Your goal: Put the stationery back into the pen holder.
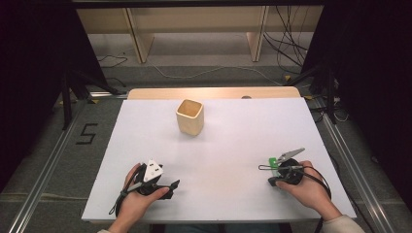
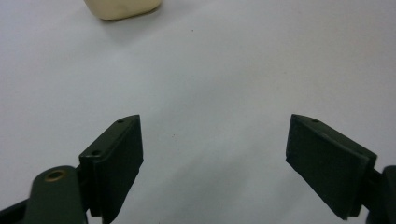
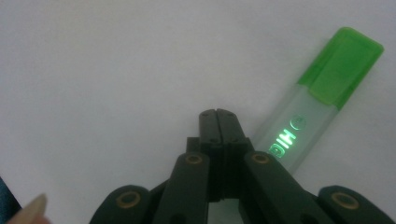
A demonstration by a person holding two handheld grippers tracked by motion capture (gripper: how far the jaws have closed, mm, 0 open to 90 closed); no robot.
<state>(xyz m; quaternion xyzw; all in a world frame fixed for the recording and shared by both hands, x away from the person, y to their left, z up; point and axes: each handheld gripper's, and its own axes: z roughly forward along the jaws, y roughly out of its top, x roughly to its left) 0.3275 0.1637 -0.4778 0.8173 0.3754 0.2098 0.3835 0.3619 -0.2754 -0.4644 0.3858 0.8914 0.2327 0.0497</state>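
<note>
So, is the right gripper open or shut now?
Shut. In the right gripper view the two black jaws of the right gripper press together with nothing between them; the green highlighter lies beside them on the table.

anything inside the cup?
The beige cup stands open-topped on the white table. The high view shows its inner walls, nothing sticking out; its bottom is hidden in shadow, so can't confirm it's empty.

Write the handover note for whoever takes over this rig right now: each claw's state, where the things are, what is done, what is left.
Left claw: open, holding nothing, low over the white table near its front left.
Right claw: shut, holding nothing, near the front right.
Green highlighter: capped, lying flat on the table right beside the right claw, not gripped.
Beige cup: upright, near the table's far middle, nothing visible inside.
Done: nothing yet.
Left: probably open the right claw, grasp the highlighter and drop it in the cup.
</note>
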